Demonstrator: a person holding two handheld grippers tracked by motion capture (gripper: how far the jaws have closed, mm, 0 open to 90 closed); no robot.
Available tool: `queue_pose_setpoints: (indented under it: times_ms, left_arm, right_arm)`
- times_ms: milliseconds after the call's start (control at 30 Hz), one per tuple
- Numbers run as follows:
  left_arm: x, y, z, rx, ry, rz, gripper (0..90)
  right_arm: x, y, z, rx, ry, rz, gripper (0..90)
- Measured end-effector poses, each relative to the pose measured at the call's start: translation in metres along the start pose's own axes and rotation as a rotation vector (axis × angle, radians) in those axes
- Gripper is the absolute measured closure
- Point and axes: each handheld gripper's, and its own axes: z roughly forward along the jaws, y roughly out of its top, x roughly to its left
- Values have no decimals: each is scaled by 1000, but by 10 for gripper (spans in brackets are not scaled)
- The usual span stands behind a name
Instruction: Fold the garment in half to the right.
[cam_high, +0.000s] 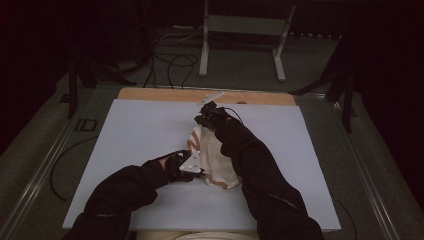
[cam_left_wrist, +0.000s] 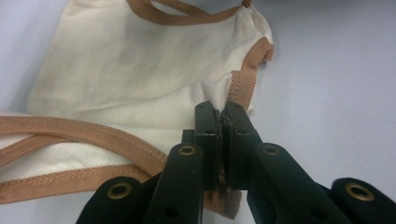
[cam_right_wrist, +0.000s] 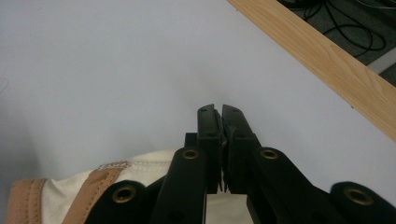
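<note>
A cream garment (cam_high: 216, 161) with tan binding lies crumpled in the middle of the pale board (cam_high: 135, 140). My left gripper (cam_high: 201, 172) sits at its near left side. In the left gripper view the left gripper (cam_left_wrist: 223, 106) is shut on a tan-trimmed edge of the garment (cam_left_wrist: 140, 60), and cloth shows between the jaws. My right gripper (cam_high: 201, 120) is at the garment's far end, raised a little. In the right gripper view the right gripper (cam_right_wrist: 219, 108) is shut, with the garment (cam_right_wrist: 60, 196) running up under the jaws and pinched deep between them.
A wooden strip (cam_high: 165, 94) (cam_right_wrist: 327, 56) borders the board's far edge, just beyond the right gripper. Cables (cam_high: 172, 65) and a metal stand (cam_high: 204, 45) are on the floor behind the table. The person's dark sleeves (cam_high: 260, 170) cross the near half of the board.
</note>
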Motion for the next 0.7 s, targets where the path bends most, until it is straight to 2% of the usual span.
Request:
queue_pose_setpoints:
  times_ms: [700]
  left_arm:
    - [1, 17, 8, 1, -7, 33, 871]
  right_arm:
    - [-17, -19, -28, -23, -31, 39, 876]
